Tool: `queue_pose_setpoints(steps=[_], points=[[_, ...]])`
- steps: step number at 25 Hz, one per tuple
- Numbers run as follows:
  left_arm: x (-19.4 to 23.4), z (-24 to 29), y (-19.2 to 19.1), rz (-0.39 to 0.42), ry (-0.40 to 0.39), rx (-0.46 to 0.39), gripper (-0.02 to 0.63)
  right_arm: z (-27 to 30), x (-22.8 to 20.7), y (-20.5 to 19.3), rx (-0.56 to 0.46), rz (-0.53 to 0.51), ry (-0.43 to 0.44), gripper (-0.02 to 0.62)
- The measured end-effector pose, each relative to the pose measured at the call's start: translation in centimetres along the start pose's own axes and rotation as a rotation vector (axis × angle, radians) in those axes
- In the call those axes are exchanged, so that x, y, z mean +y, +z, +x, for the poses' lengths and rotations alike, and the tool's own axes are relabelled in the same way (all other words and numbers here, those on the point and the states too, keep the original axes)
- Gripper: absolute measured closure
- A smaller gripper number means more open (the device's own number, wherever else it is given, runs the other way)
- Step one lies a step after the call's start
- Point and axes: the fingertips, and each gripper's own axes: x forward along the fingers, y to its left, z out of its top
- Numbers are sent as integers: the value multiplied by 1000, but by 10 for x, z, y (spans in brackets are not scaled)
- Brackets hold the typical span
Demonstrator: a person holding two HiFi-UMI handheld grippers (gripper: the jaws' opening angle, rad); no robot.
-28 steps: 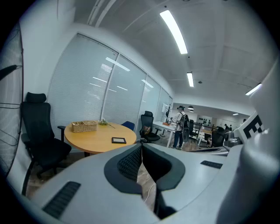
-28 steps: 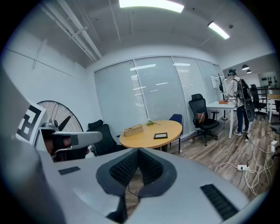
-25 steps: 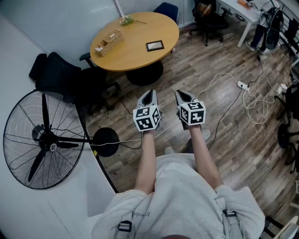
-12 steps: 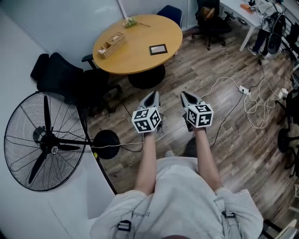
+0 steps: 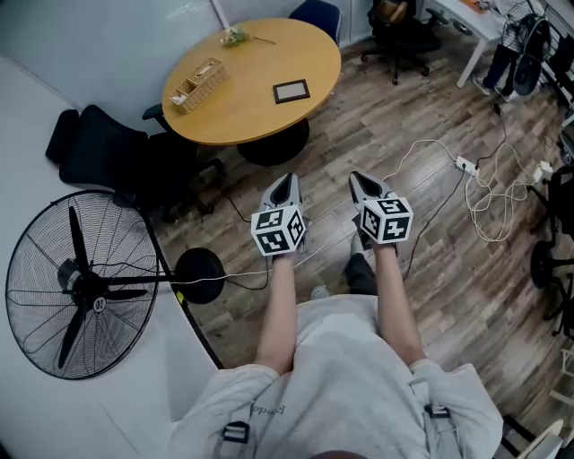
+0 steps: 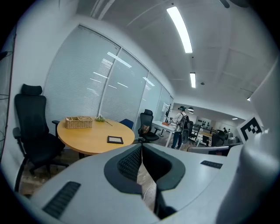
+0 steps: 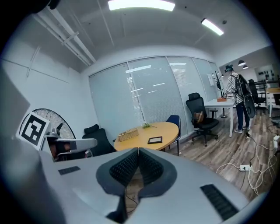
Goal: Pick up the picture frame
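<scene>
A small dark picture frame lies flat on the round wooden table, right of its middle; it also shows in the left gripper view and the right gripper view. Both grippers hang over the wood floor, well short of the table. My left gripper is shut and empty, its tips meeting. My right gripper is shut too, with nothing in it.
A wicker basket and a green sprig sit on the table. Black office chairs stand at its left, a blue chair behind. A big floor fan stands left. Cables and a power strip trail across the floor at right.
Both grippers and the view have moved forward toward the table; the fan has slipped lower in the head view. Jaws stay shut.
</scene>
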Motion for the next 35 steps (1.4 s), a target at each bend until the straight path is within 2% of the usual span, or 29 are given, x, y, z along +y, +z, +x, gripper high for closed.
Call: queue_pose_setpoints(steps=[4,7,16,25,30,35], points=[[10,33,8,-6,36,26,578,31,-17,14,24,-15,45,571],[13,61,18,18,59,43,578,53,-35,27,28,-13,69,571],[0,136,50,69,122,26,578,102,-99,74,15,-31,107,571],[3,165,53,41,216,2,578,123,-144,79,52,-34,155,571],[10,160,51,50,253,10,578,126,-163,84,11,59,171,572],[30,165,52,8,301,5,578,134,-170,83,10,61,183,572]])
